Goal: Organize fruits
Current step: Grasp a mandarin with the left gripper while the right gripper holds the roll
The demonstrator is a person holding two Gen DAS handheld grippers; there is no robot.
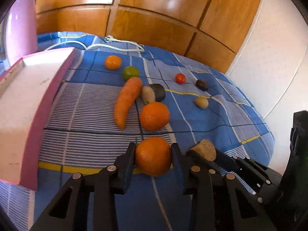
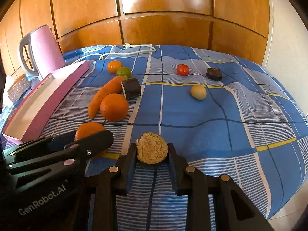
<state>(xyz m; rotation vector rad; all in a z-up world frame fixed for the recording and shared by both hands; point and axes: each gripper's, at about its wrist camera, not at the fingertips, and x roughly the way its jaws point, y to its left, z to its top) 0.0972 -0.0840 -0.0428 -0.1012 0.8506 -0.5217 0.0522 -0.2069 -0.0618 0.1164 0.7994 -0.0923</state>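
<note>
My left gripper is shut on an orange, held just above the blue checked cloth. My right gripper is shut on a tan cut-faced piece; it also shows in the left wrist view. On the cloth lie another orange, a carrot, a dark-skinned cut piece, a green fruit, a small orange fruit, a red tomato, a dark brown piece and a pale round fruit.
A pink-sided white tray lies at the left on the cloth. A pink kettle stands behind it with a white cord. Wooden cupboard doors rise behind the bed. The cloth's right edge drops off by a white wall.
</note>
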